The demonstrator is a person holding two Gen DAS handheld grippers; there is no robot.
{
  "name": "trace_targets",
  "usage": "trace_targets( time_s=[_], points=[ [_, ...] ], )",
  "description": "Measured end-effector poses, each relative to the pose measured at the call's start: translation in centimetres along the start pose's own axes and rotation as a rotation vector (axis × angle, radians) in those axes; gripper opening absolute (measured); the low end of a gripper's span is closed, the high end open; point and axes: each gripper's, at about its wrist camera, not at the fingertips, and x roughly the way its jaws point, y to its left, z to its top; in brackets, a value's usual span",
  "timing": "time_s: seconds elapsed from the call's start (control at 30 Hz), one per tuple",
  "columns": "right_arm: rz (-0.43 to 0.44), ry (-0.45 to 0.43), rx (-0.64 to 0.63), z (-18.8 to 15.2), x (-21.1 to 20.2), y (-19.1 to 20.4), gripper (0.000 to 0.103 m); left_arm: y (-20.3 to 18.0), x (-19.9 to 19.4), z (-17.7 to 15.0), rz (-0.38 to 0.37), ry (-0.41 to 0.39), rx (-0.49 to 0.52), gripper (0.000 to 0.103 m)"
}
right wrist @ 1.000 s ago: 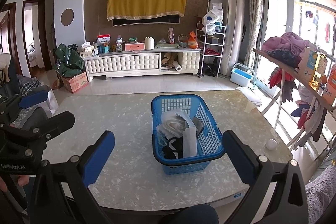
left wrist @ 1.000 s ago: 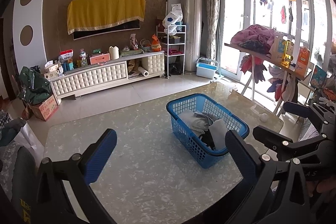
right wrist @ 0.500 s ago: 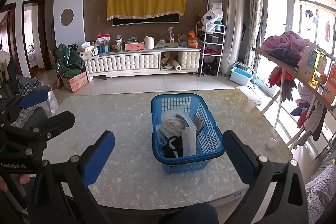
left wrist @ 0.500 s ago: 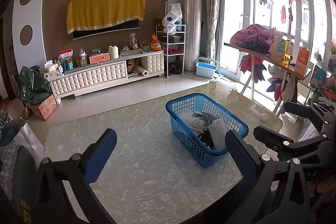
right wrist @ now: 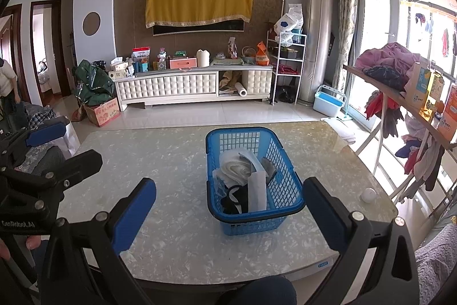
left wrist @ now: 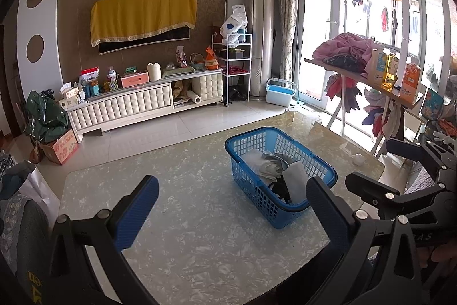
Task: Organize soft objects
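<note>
A blue plastic basket (left wrist: 314,162) (right wrist: 282,162) stands on the marbled table (left wrist: 177,219) (right wrist: 160,156). Inside it lie soft items: a cream folded cloth (right wrist: 235,169), a white piece (right wrist: 257,193), a grey piece (left wrist: 278,159) and a black piece (right wrist: 234,199). My left gripper (left wrist: 232,197) is open above the table's near edge, to the left of the basket, with nothing between its fingers. My right gripper (right wrist: 230,199) is open, held in front of the basket, also empty. Each gripper shows at the edge of the other's view.
A small white ball (right wrist: 368,195) (left wrist: 358,160) rests near the table's right edge. A rack with clothes and cartons (right wrist: 405,82) stands to the right. A TV cabinet (right wrist: 194,87) lines the far wall. A person (right wrist: 7,87) stands in a doorway at far left.
Almost nothing differs; the left wrist view has drifted very slightly, so the basket sits a touch further left in it. Both grippers stay open and empty.
</note>
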Motion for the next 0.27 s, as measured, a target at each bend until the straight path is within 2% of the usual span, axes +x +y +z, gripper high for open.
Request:
trace_targets(
  time_s=[0.27],
  points=[
    [0.004, 0.005, 0.007, -0.16, -0.19, 0.05, 0.103, -0.24, -0.16, -0.2, 0.001, -0.002, 0.011, 0.102]
  ],
)
